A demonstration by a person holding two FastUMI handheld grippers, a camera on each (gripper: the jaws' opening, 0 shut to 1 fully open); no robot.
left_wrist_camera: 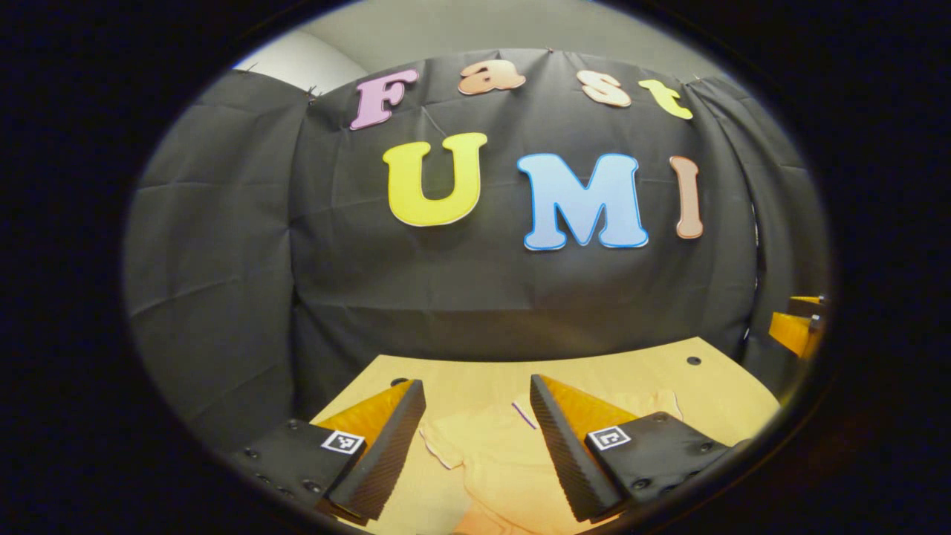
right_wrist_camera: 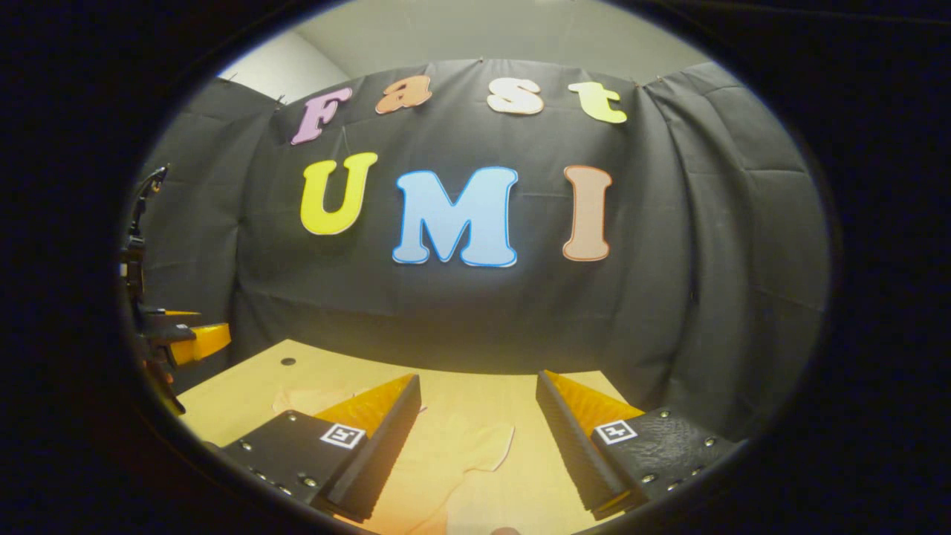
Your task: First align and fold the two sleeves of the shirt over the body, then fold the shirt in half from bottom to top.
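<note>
A pale yellow shirt lies flat on the wooden table, its collar end toward the far edge. In the left gripper view my left gripper hovers above the shirt's left sleeve, open with nothing between its fingers. The same shirt appears in the right gripper view, with its right sleeve end spread between the fingers. My right gripper hangs open over that sleeve. The left gripper also shows at the left edge of the right gripper view, and the right gripper at the right edge of the left gripper view.
Black cloth walls close the booth behind and beside the table. Small dark holes mark the tabletop near the far edge. Bare wood lies beyond the shirt.
</note>
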